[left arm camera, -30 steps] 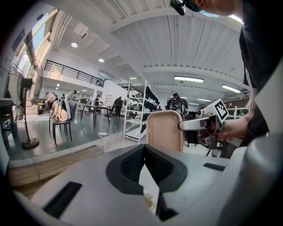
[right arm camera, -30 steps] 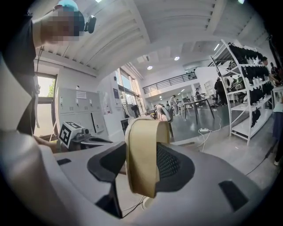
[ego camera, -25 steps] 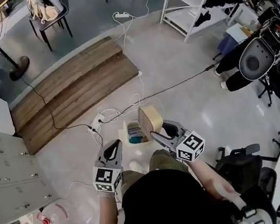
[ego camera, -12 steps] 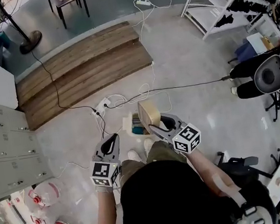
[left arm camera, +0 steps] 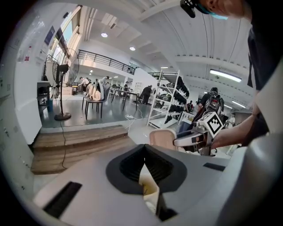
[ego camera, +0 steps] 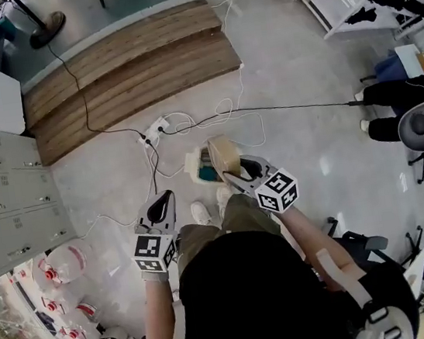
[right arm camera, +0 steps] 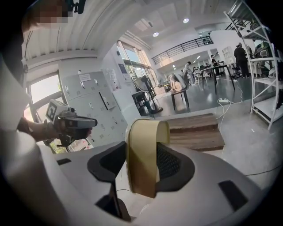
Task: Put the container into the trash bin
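In the head view, my right gripper (ego camera: 232, 176) has sunk over the last second, taking the container (ego camera: 224, 155) down with it, and the left gripper (ego camera: 165, 200) has dropped a little as well. The tan container now hangs just ahead of the right gripper's tips, over the near edge of the white trash bin (ego camera: 192, 164), which stands just ahead of that gripper and slightly to its left. I take this as the end of the carry, with the release not yet made. The right forearm reaches forward and down from the body. The left is tucked in closer and stops well short of the bin.

In the left gripper view, the dark pads meet along a centre line. They are pressed together and I see nothing between them. This gripper tilts gently downward. The right gripper and its load (left arm camera: 162, 137) show ahead of it and to its right.

In the right gripper view, the pads are clamped on the container (right arm camera: 143, 145), one on each side, and it stands on edge with its rounded top rising above the jaws. That gripper also slopes down. The bin lies below the frame here, so I cannot judge from this view how well the container lines up with the opening.
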A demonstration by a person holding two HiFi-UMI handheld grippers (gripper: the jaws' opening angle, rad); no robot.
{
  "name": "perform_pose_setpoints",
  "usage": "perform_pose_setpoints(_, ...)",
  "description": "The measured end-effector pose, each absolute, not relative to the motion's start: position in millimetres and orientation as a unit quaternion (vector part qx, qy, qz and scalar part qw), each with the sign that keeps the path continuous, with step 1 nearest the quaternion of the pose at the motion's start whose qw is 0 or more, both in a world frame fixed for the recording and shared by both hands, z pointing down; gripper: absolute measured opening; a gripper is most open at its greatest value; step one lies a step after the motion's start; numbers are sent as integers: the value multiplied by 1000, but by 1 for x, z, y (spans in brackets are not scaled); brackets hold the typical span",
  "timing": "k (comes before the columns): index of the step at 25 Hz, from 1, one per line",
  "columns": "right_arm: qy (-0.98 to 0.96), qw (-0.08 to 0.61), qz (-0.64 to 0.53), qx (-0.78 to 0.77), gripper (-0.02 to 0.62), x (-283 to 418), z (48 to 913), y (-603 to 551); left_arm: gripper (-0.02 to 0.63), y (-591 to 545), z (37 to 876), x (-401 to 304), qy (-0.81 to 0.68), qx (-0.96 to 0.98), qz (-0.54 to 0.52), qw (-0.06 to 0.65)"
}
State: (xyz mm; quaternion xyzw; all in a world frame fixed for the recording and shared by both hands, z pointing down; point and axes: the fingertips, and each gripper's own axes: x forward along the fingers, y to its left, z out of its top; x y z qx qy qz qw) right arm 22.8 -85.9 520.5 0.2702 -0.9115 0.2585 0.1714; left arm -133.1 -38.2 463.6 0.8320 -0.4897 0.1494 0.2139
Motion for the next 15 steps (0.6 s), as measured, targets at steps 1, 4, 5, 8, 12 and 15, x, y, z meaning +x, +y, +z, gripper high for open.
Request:
perform_pose_setpoints(1, -911, 176, 263, 266, 216, 23, 529, -88, 5, -39, 468, -132, -493, 828, 152, 219)
perform_pose_setpoints(4, -908, 195, 271, 253, 216, 24, 555, -92, 5, -40, 479, -133, -500, 818, 154, 239)
perform_pose_setpoints(5, -907, 202, 273, 248, 216, 24, 564, -93, 5, -40, 483, -133, -502, 815, 155, 245)
perform_pose_setpoints(8, -903, 222, 281, 238, 216, 25, 588, -98, 5, -39, 493, -136, -509, 804, 163, 260)
perform_pose_setpoints(12, -896, 243, 296, 227, 216, 29, 623, -104, 5, -37, 506, -137, -522, 788, 169, 279)
perform_pose_setpoints(15, -890, 257, 305, 222, 216, 30, 648, -106, 5, -36, 516, -137, -529, 778, 174, 291)
